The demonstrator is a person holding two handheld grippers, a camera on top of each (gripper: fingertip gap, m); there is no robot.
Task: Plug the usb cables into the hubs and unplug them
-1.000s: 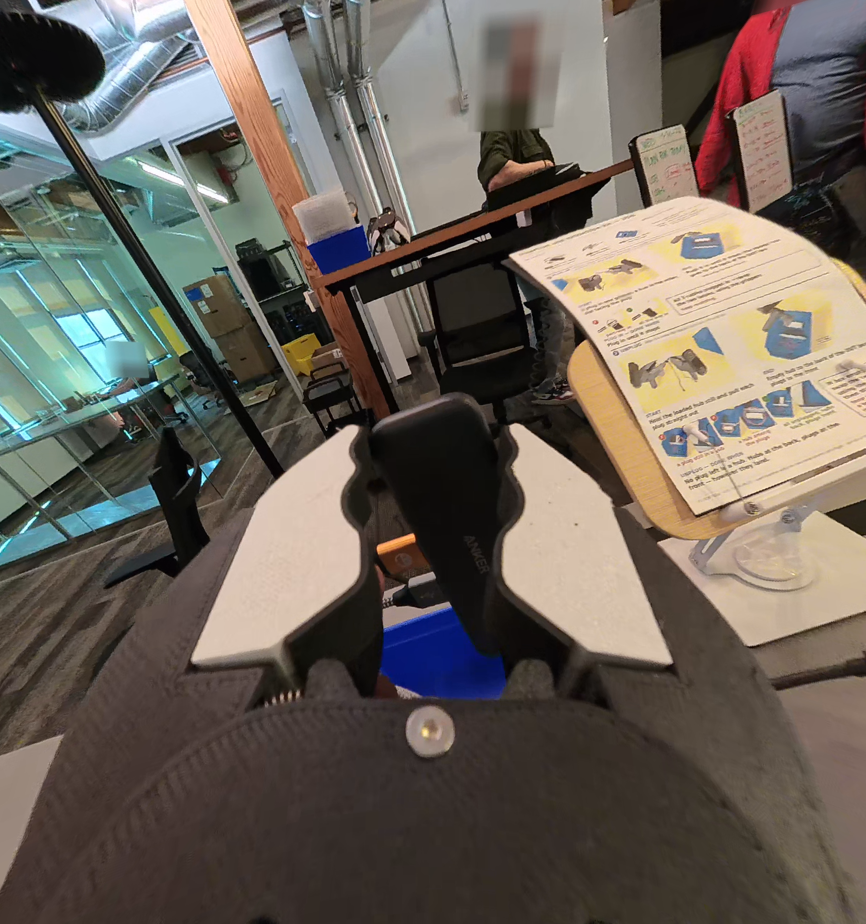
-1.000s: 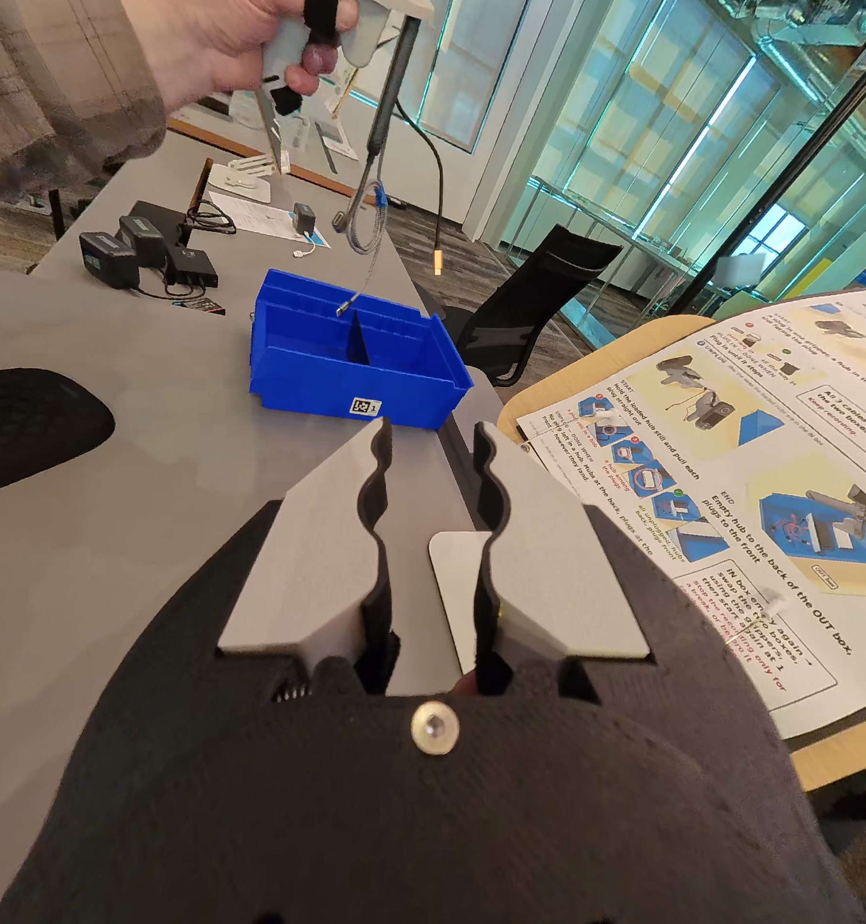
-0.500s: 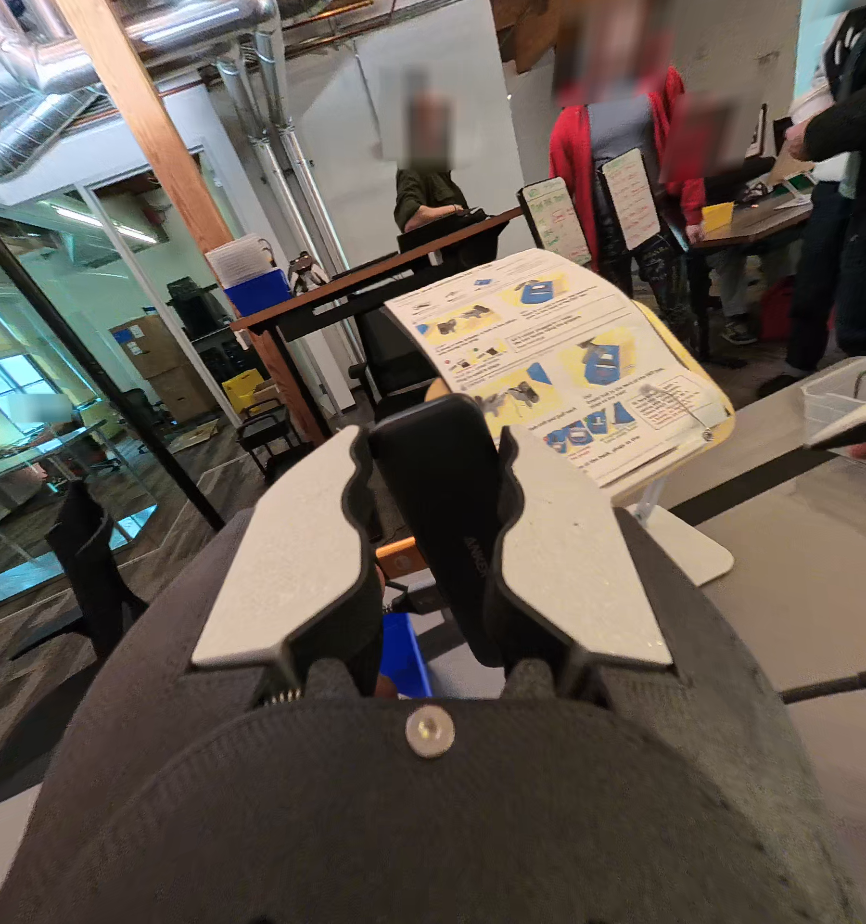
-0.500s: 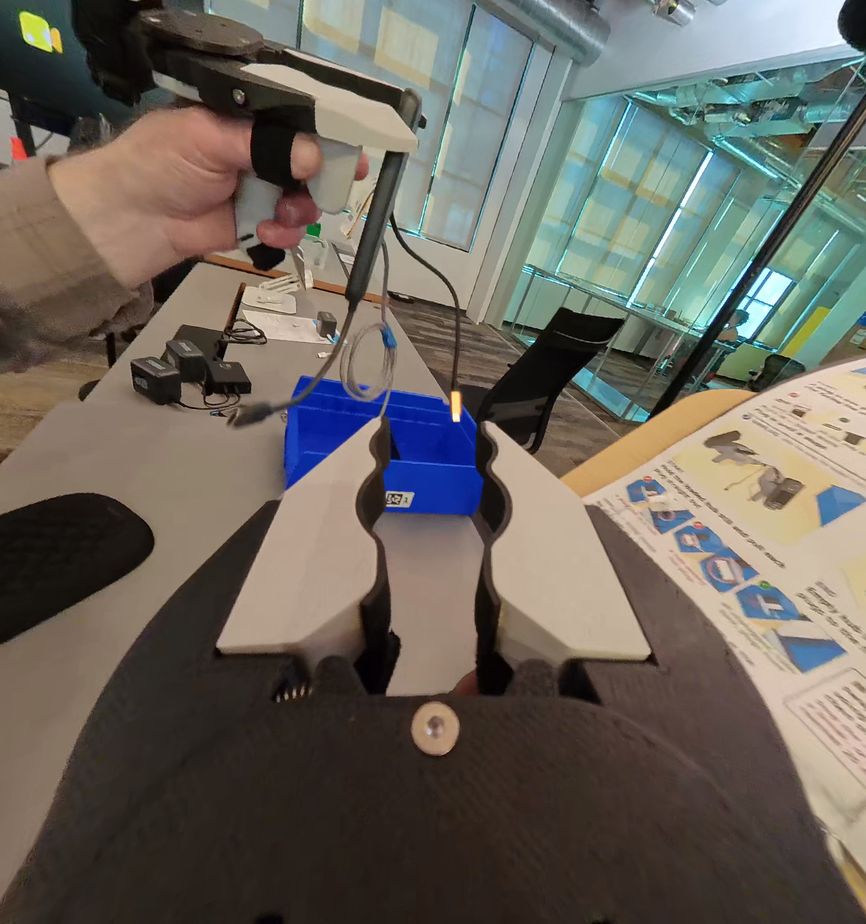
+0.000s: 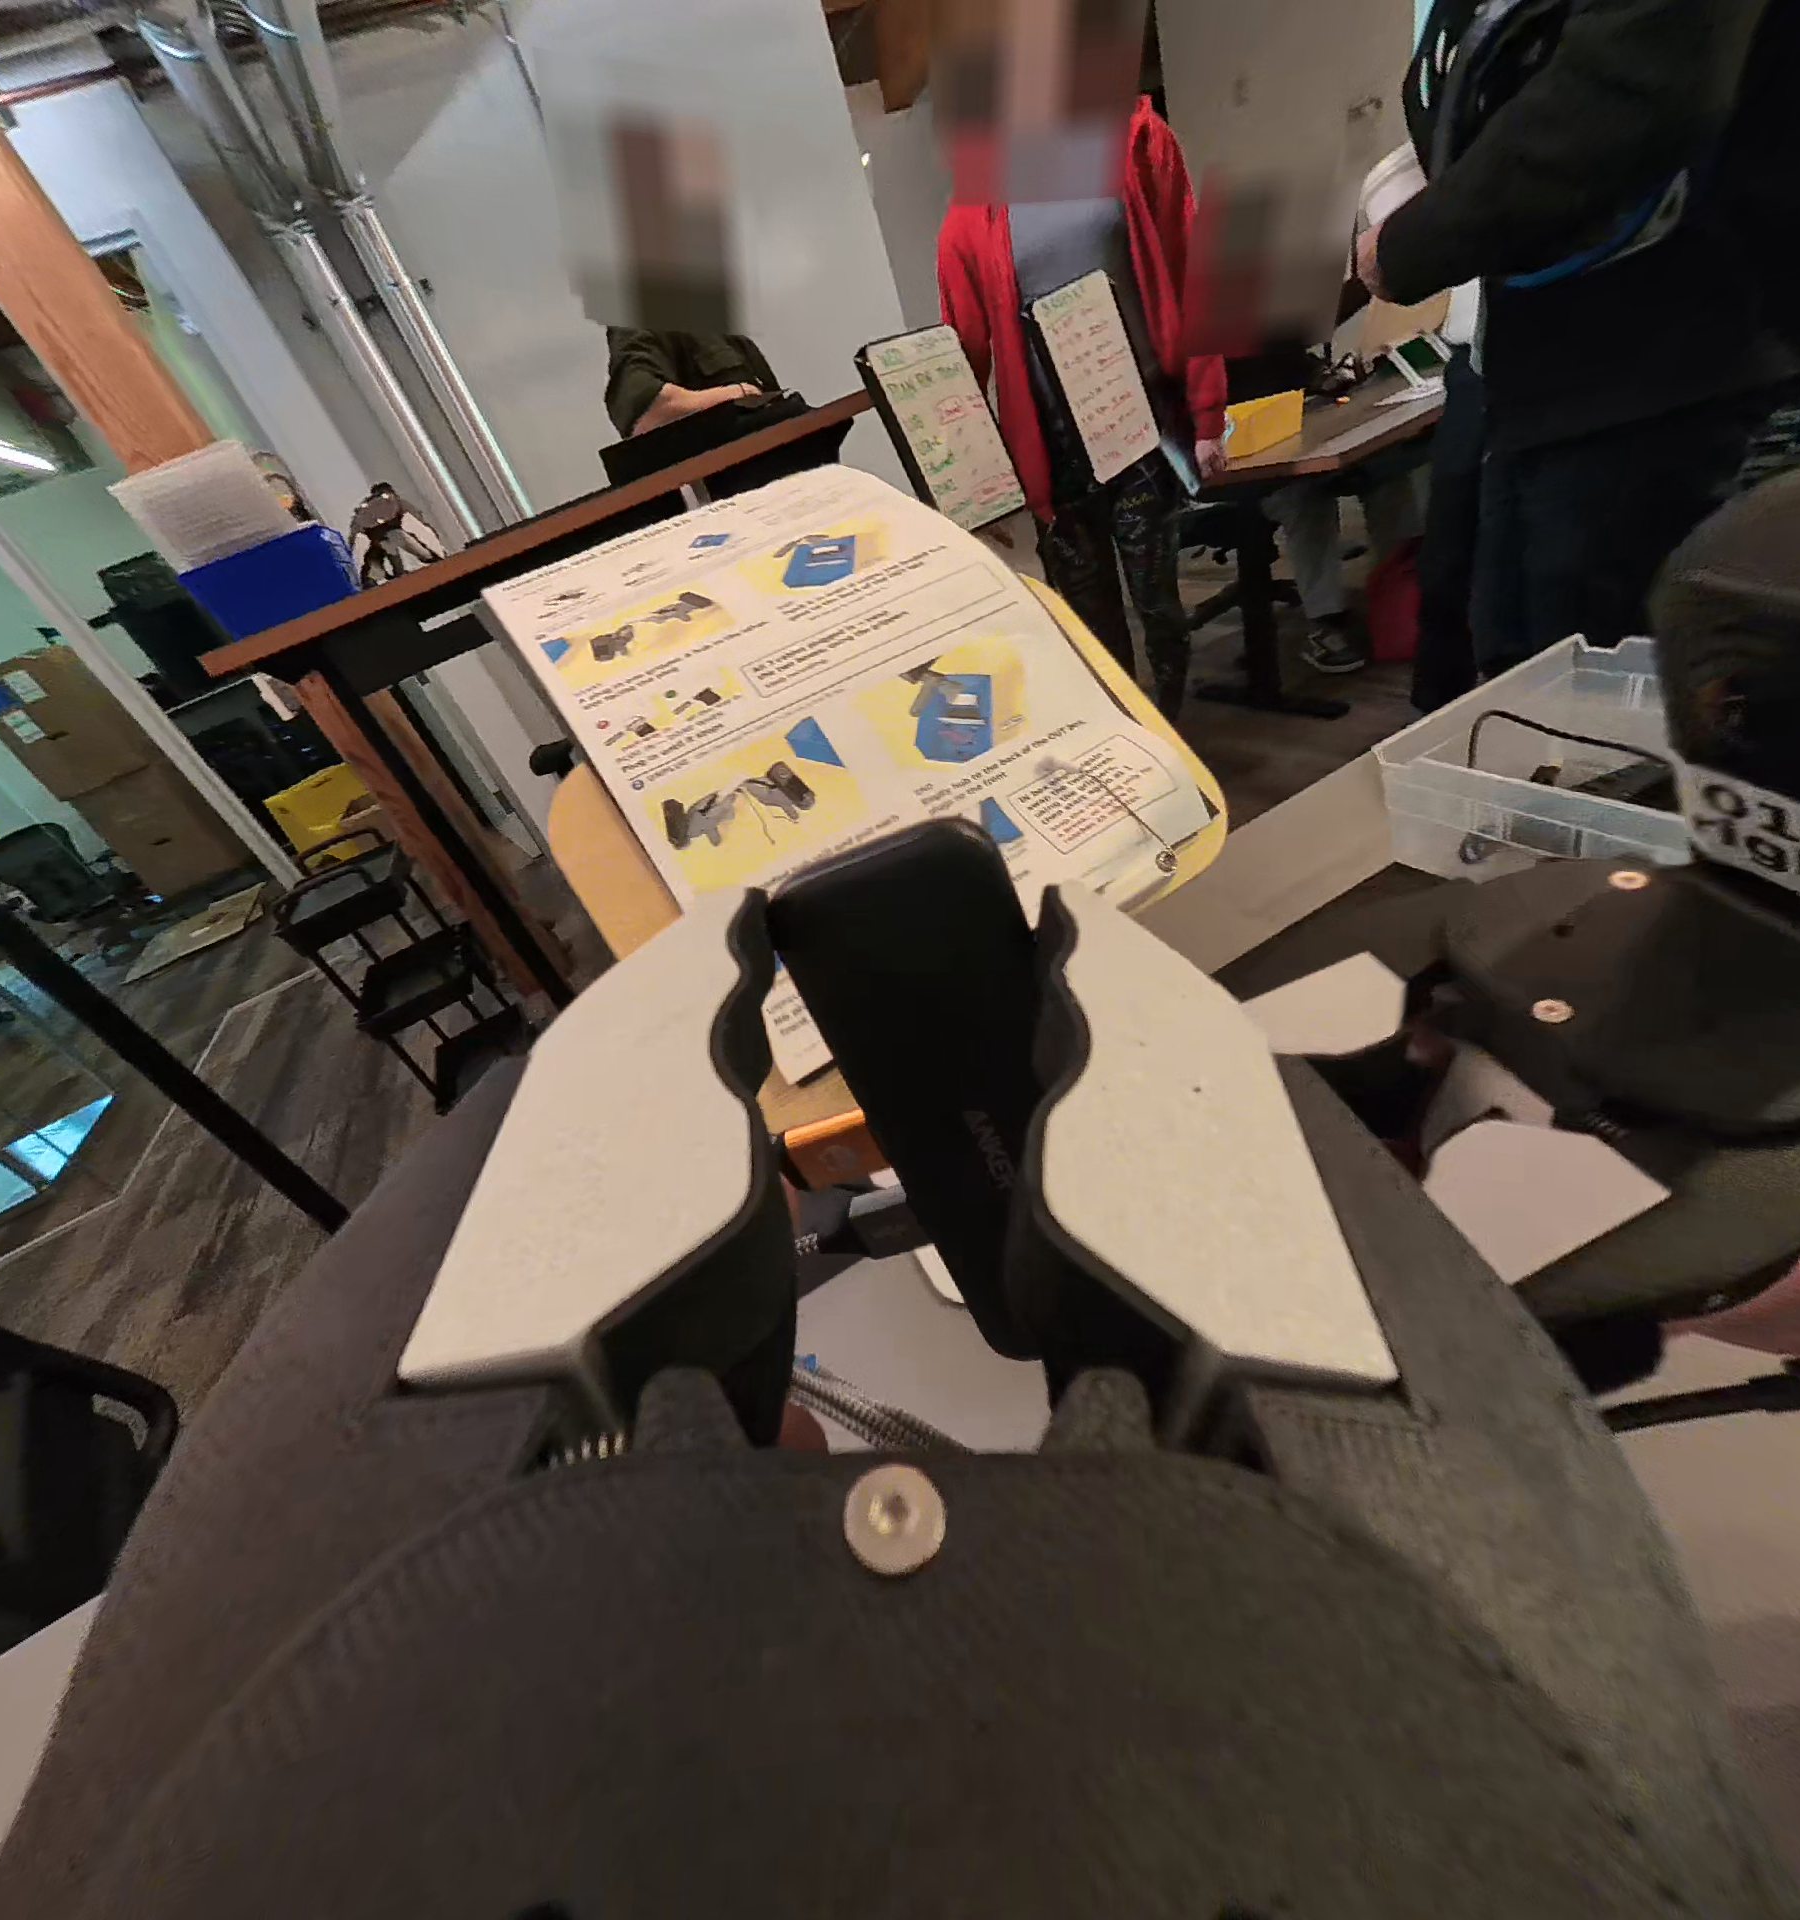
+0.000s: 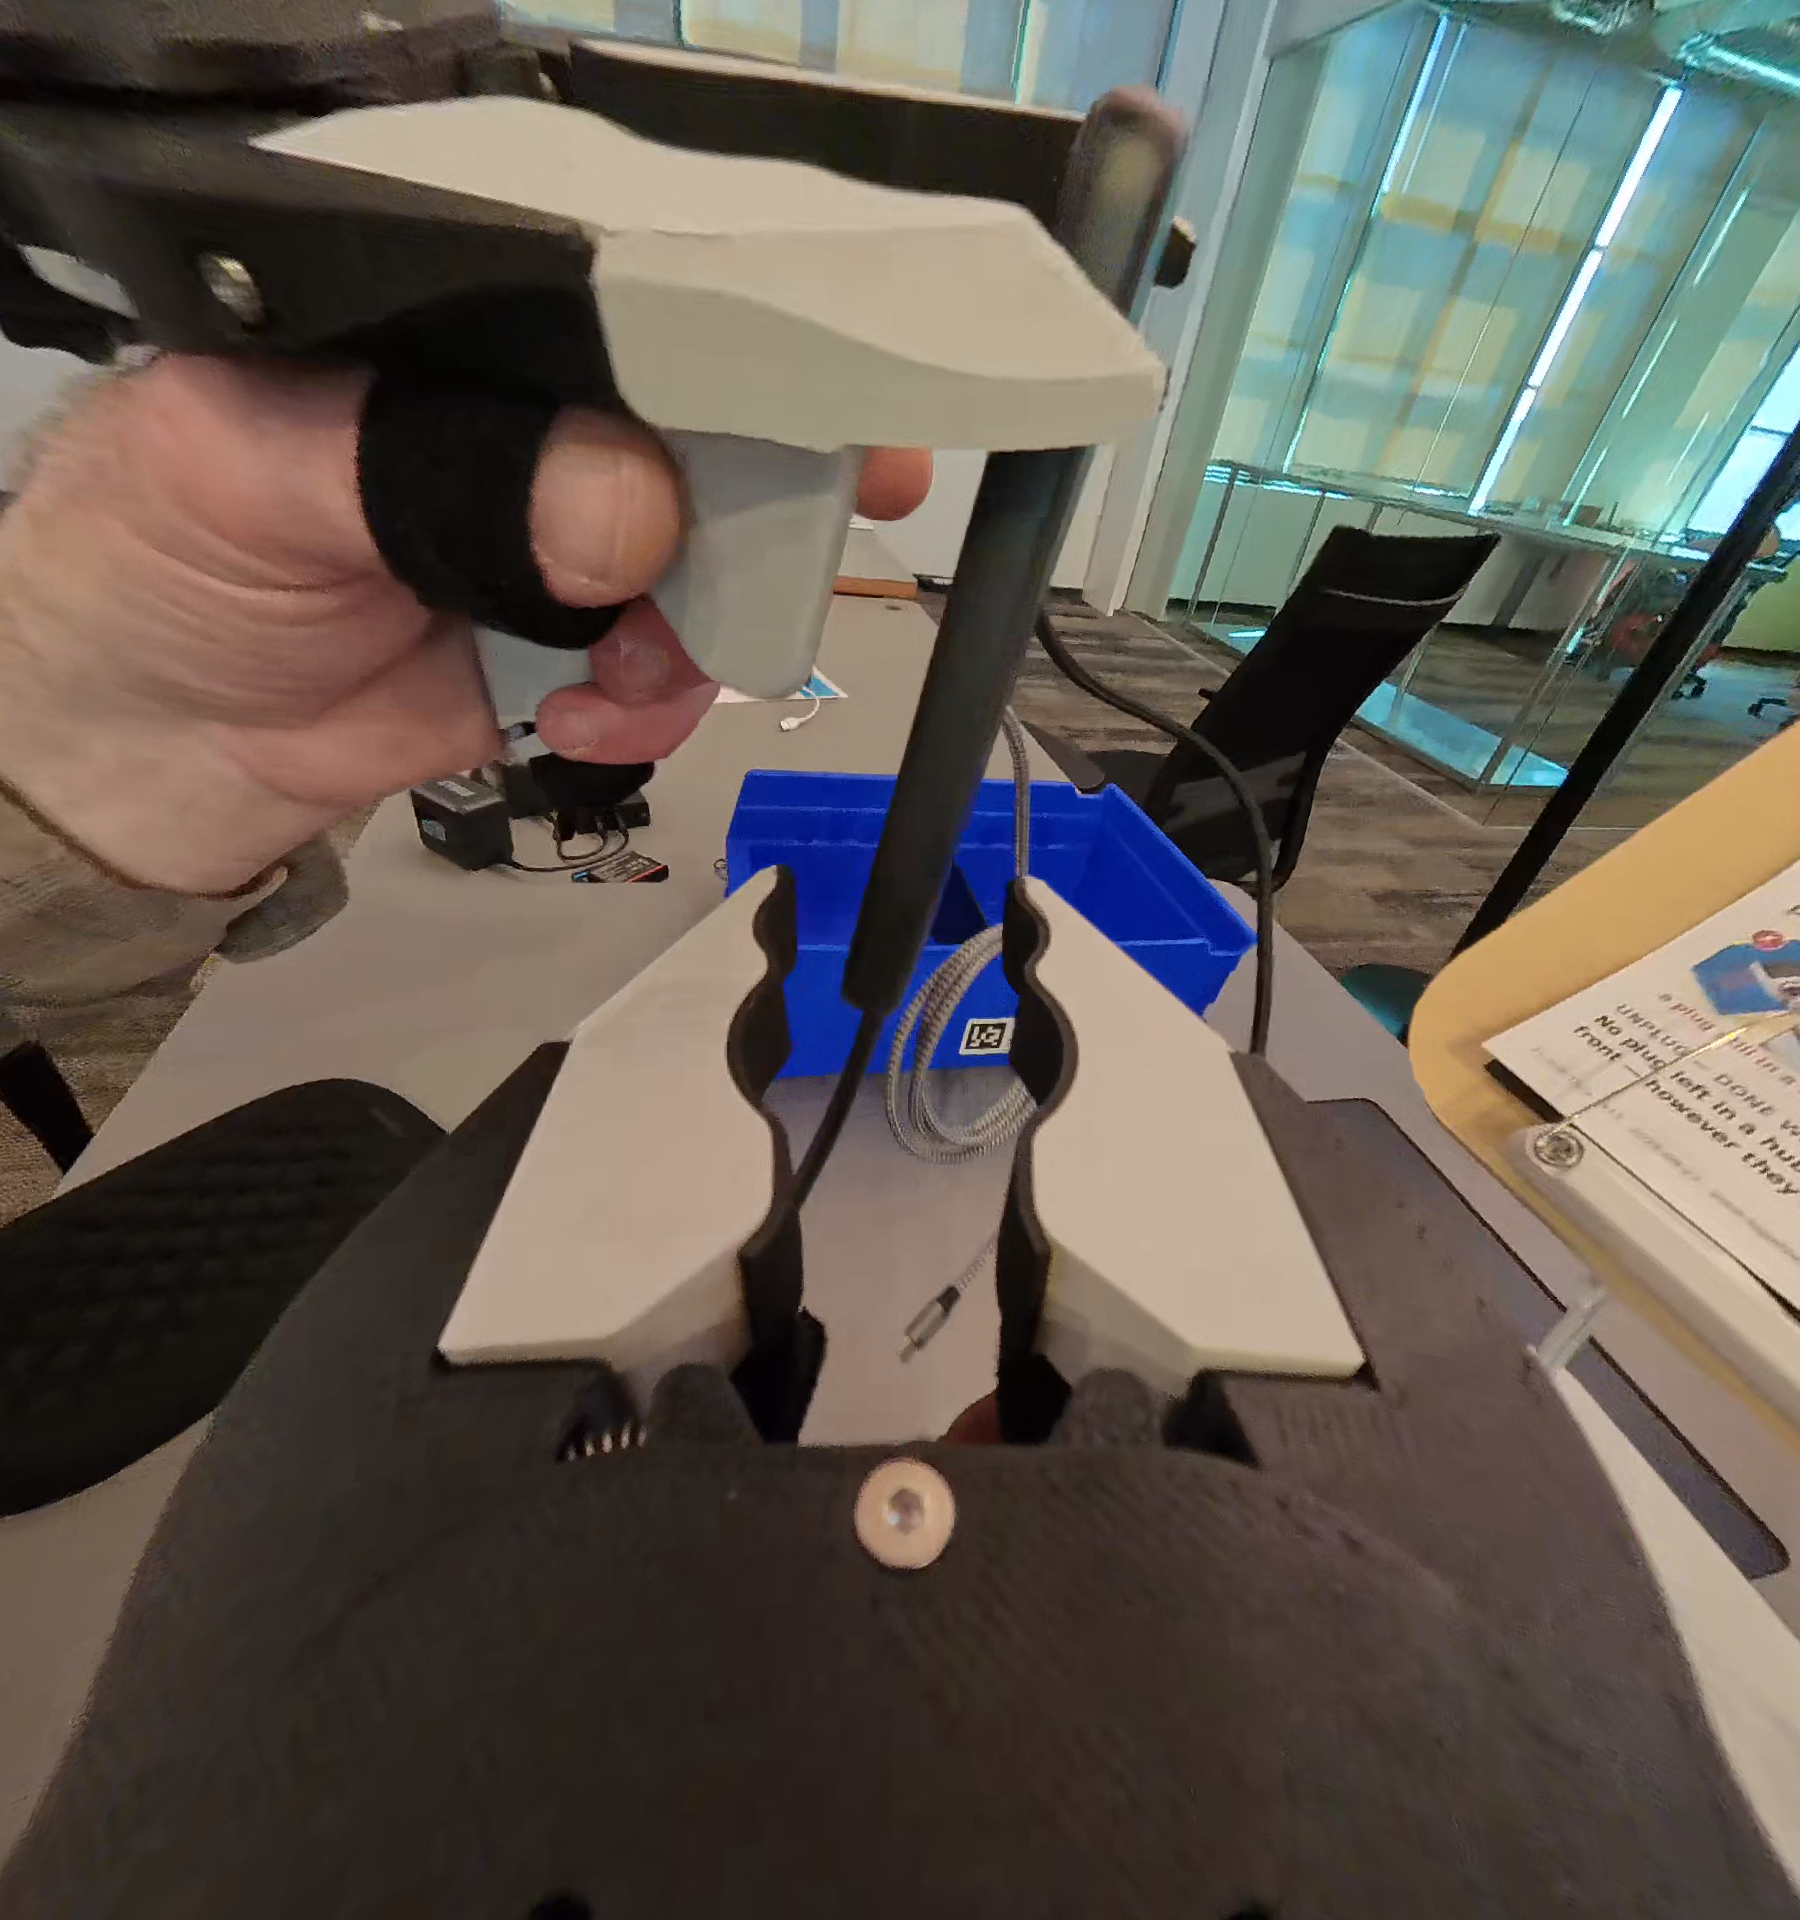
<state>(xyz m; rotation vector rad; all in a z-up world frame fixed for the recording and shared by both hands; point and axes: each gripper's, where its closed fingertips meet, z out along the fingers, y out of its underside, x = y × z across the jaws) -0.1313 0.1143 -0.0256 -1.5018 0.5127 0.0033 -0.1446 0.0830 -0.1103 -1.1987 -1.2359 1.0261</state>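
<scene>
Black and slim, the usb hub (image 5: 911, 1049) stands clamped between the jaws of the left gripper (image 5: 901, 1081), lifted off the grey table (image 6: 522, 966) so that its plugs hang free within reach of the other tool. A braided cable (image 6: 963, 1049) and a thin black cable (image 6: 1166, 748) dangle from it above the blue bin (image 6: 1135, 904). The right gripper (image 6: 891, 1122) waits just below with jaws apart and empty, the hub's lower end and braided loop between them, probably lining up to pull a plug.
</scene>
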